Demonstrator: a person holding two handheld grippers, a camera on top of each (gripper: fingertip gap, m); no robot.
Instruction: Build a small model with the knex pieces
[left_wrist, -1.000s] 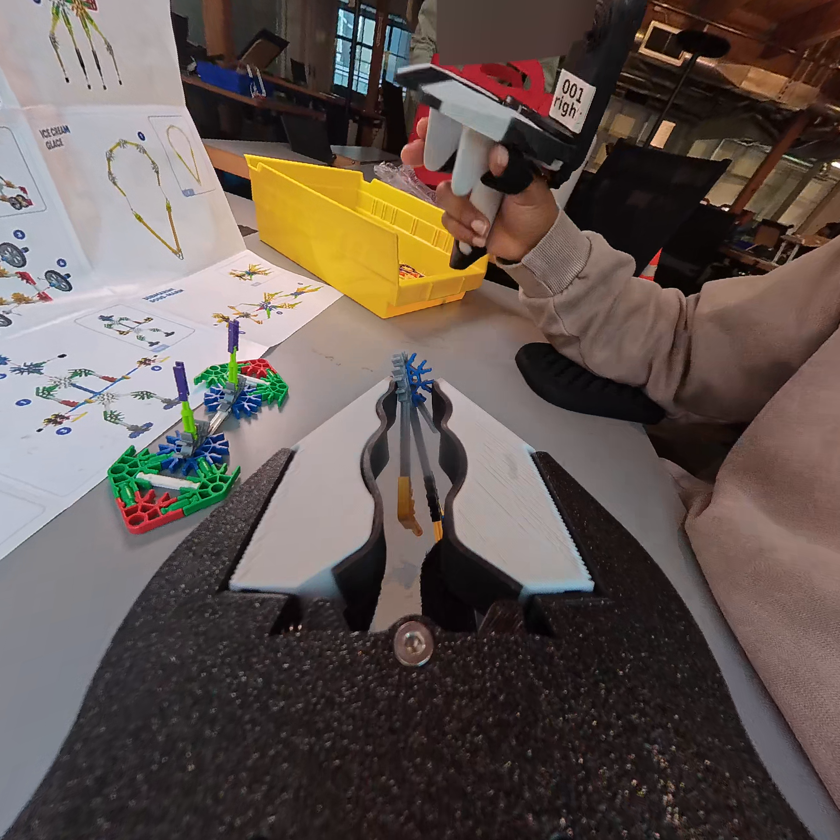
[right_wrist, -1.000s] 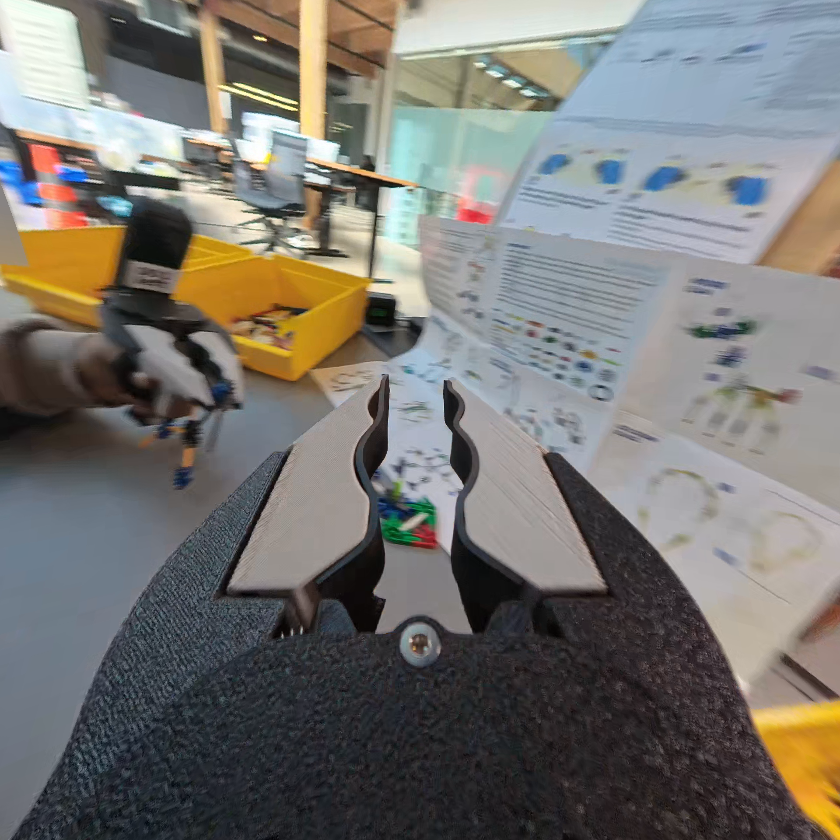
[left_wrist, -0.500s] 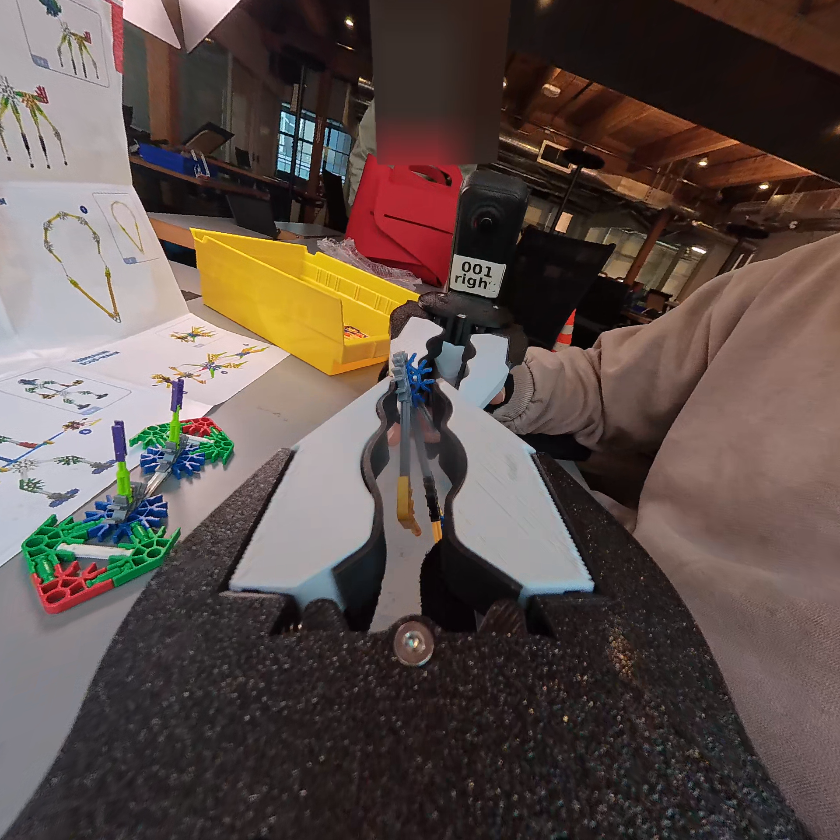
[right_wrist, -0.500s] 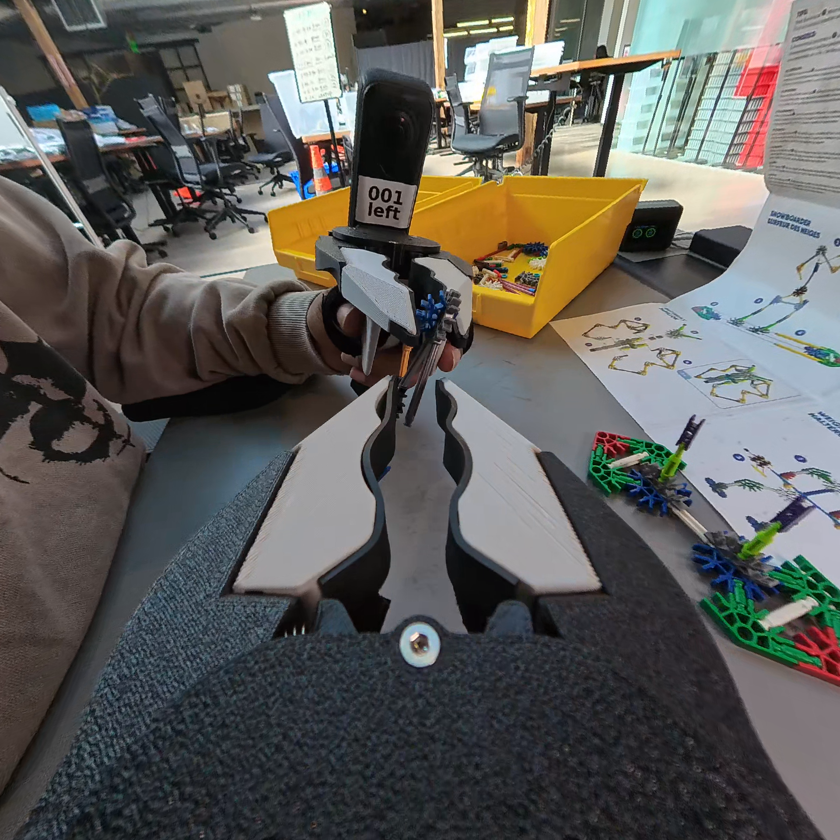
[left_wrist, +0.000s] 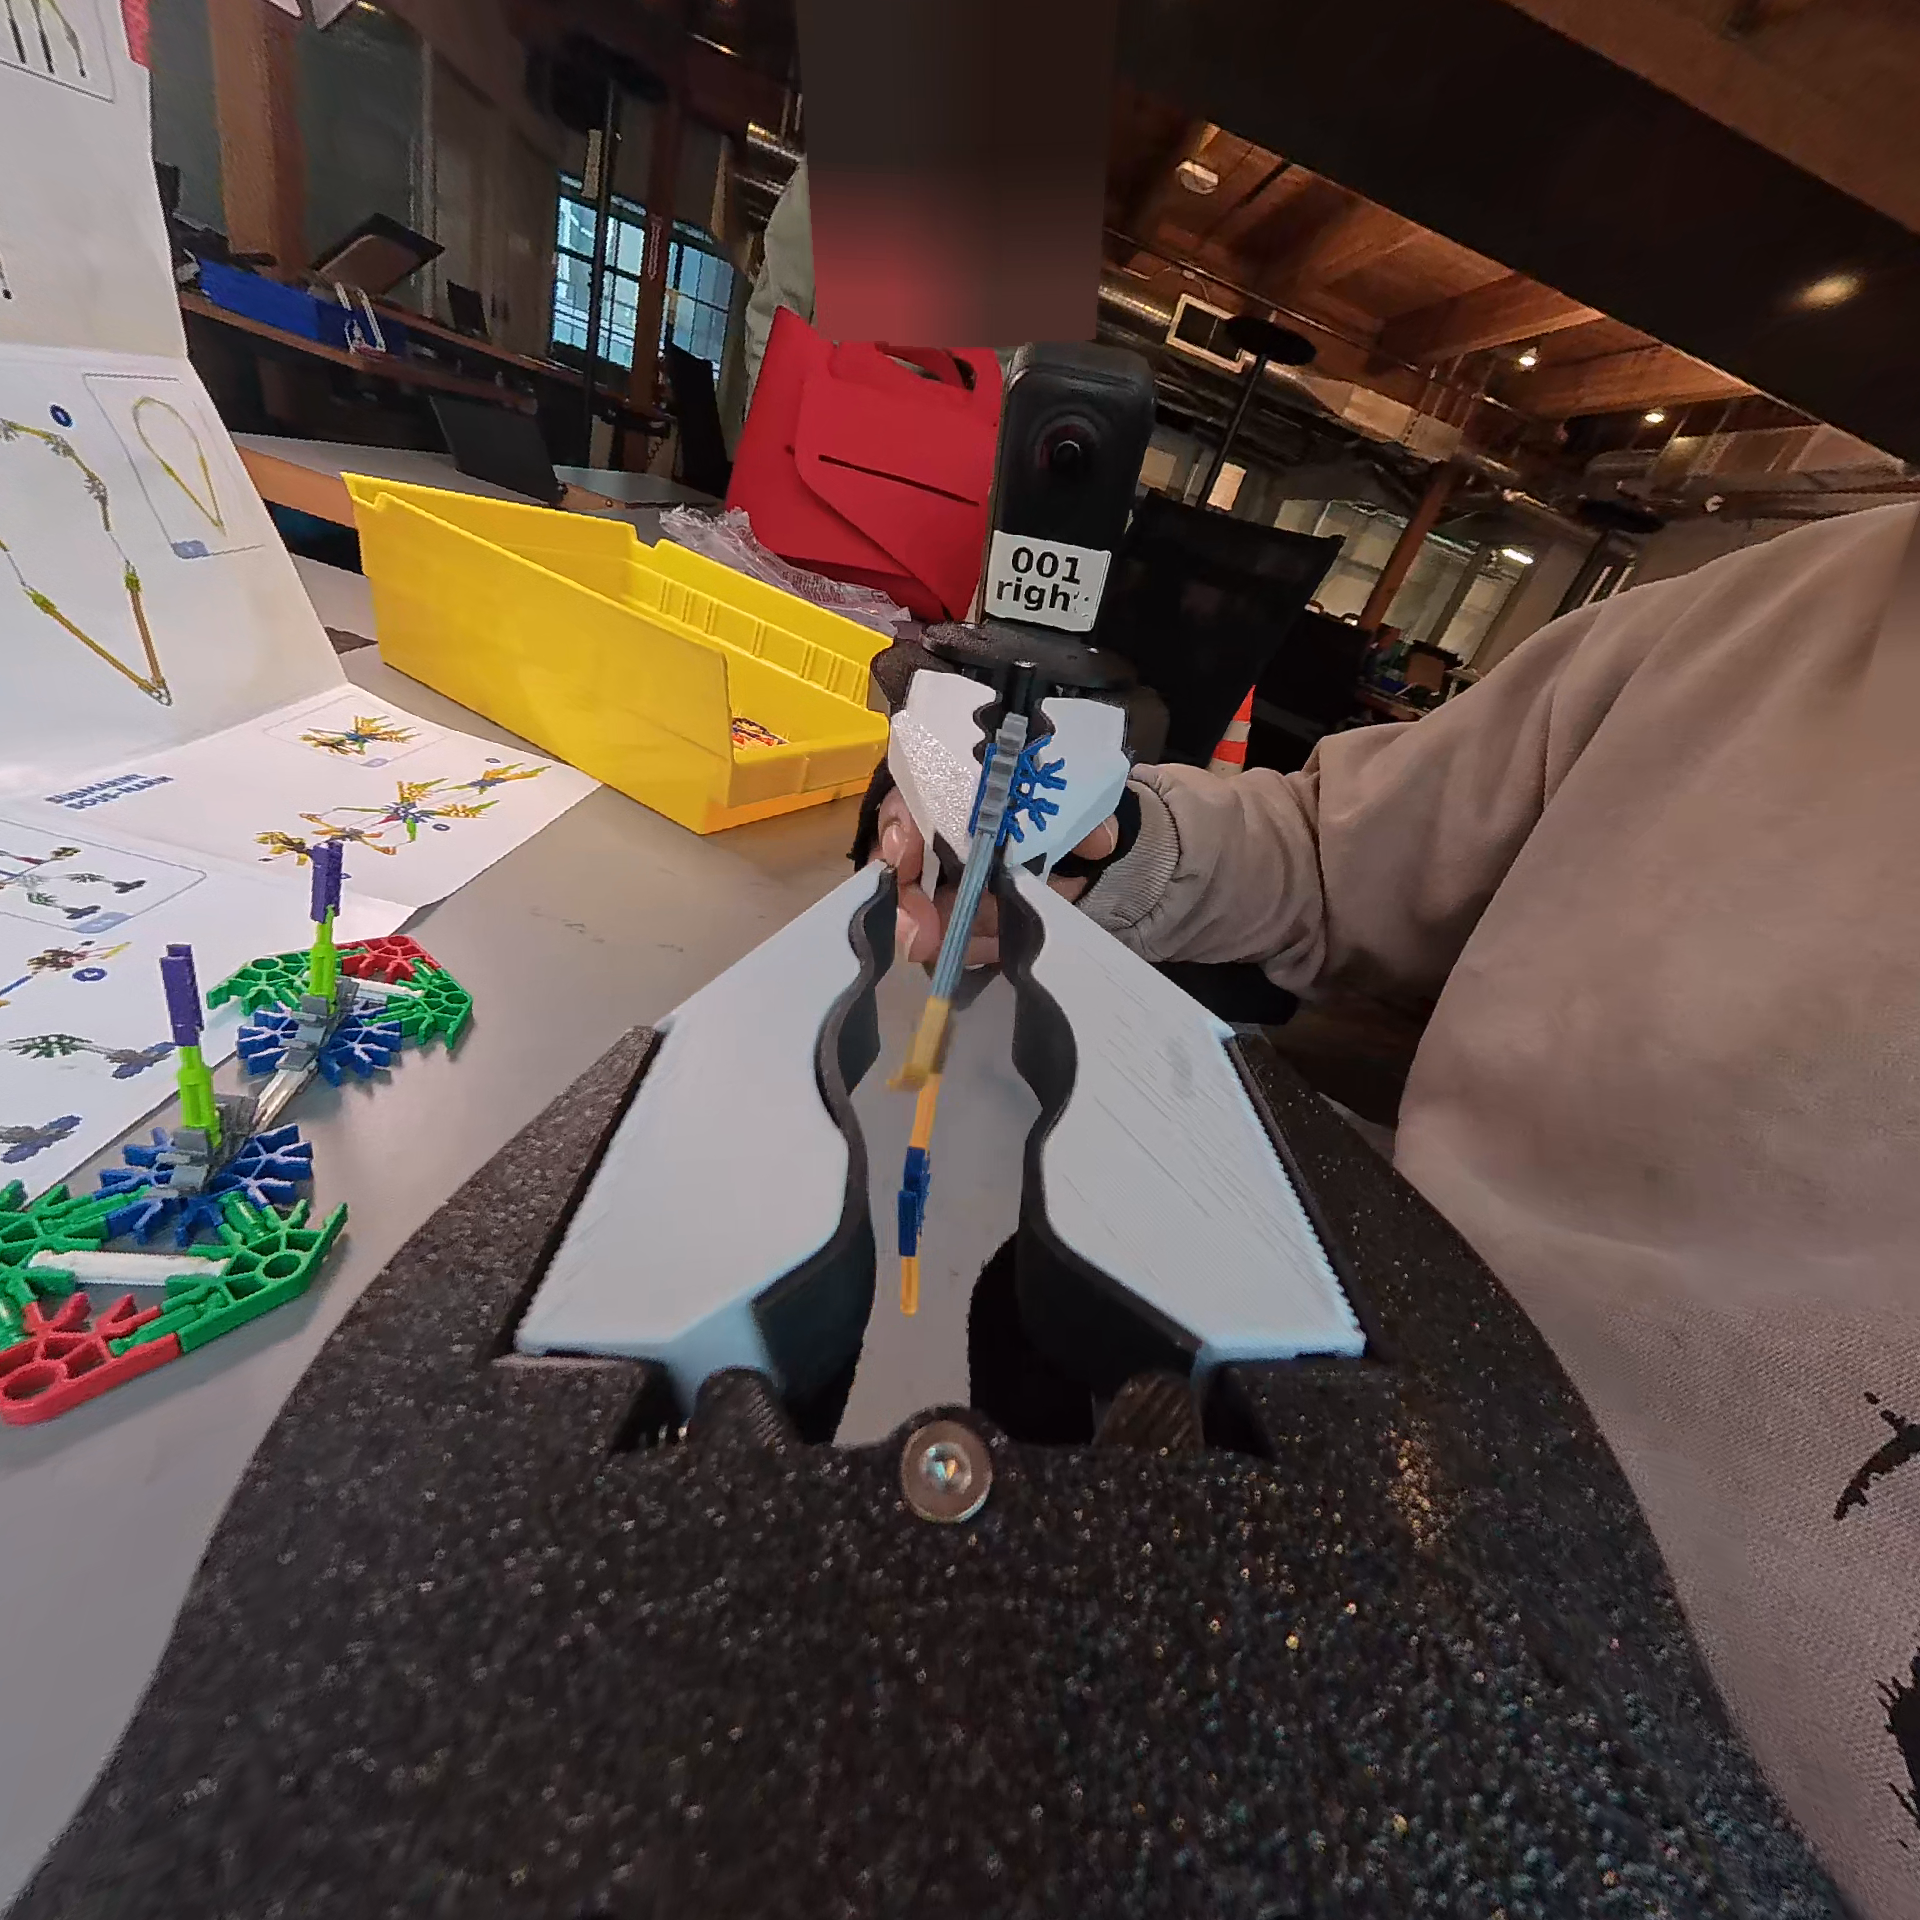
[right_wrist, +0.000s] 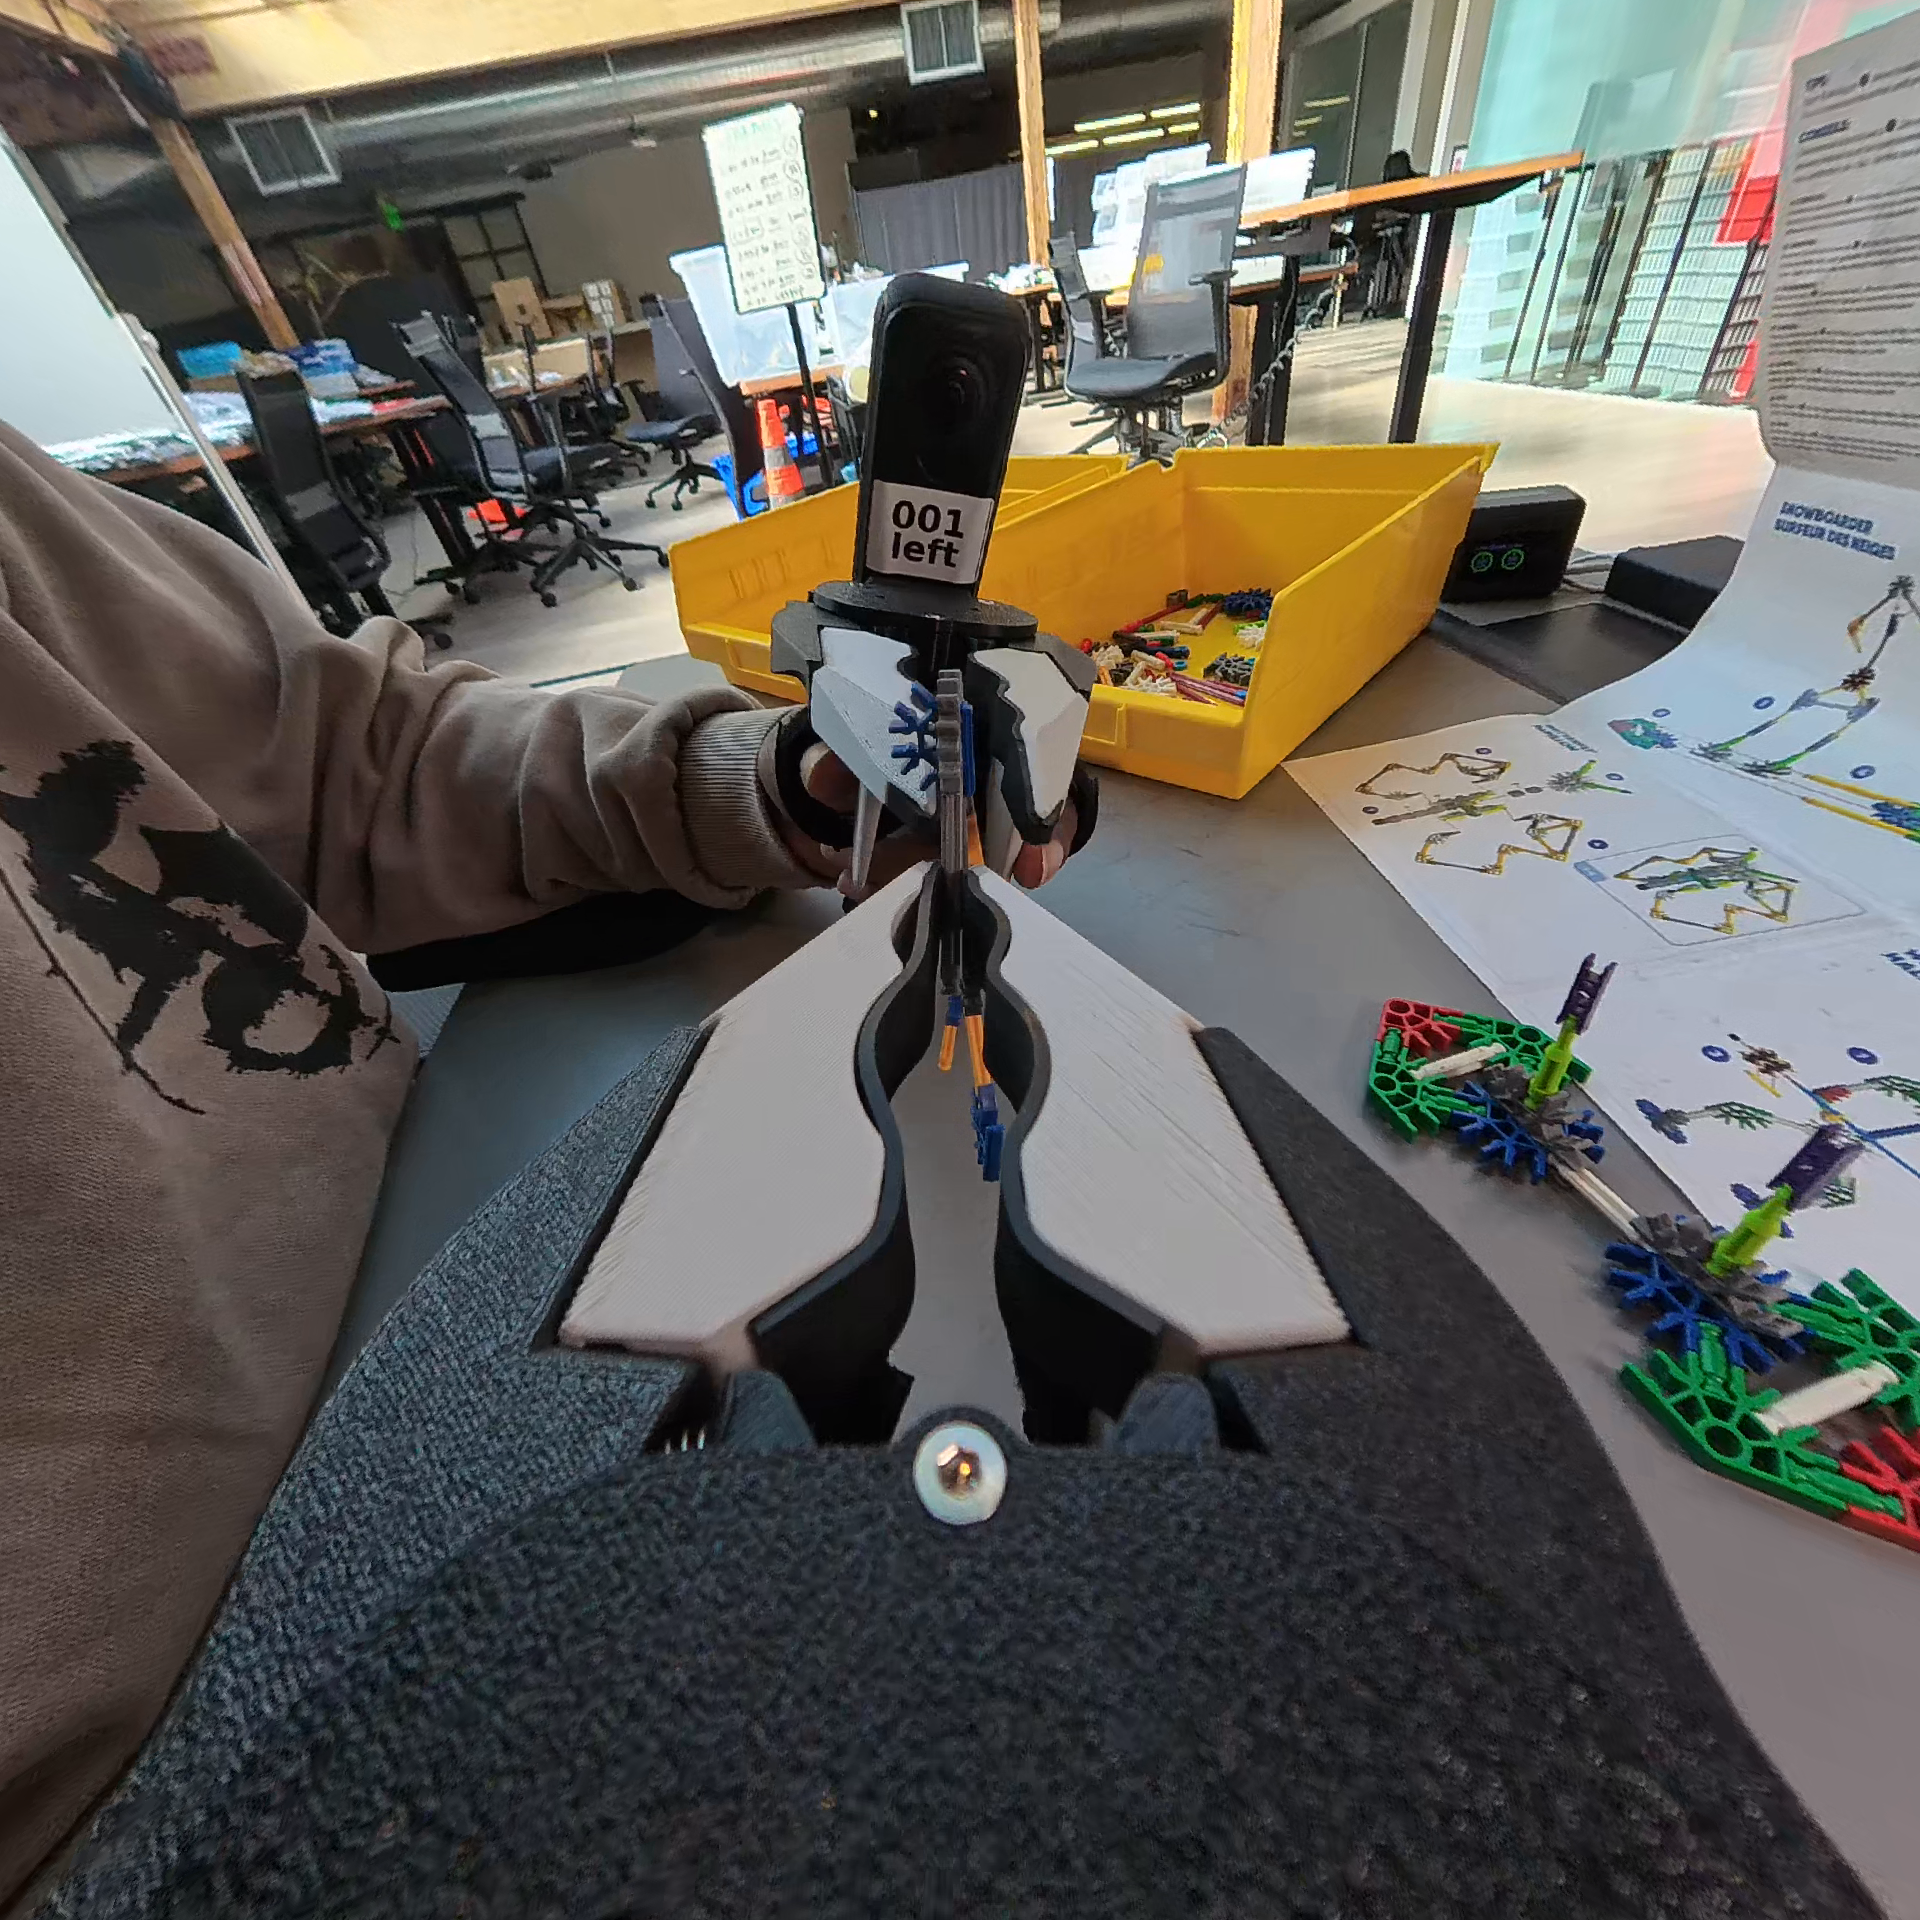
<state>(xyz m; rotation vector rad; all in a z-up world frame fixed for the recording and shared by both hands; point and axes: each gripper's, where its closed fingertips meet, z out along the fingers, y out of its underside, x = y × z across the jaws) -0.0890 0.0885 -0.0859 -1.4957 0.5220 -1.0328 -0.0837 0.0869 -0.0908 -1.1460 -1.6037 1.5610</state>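
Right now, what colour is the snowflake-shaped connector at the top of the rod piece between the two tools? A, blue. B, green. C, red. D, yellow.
A: the snowflake connector topping the rod piece is blue in both wrist views.

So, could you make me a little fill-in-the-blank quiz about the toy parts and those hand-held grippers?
1. The bin on the table is ____.
2. The right hand-held gripper is shut on a rod piece whose snowflake connector is ____.
3. The toy model lying flat has two upright pegs with ____ tops.

Missing words: yellow; blue; purple.
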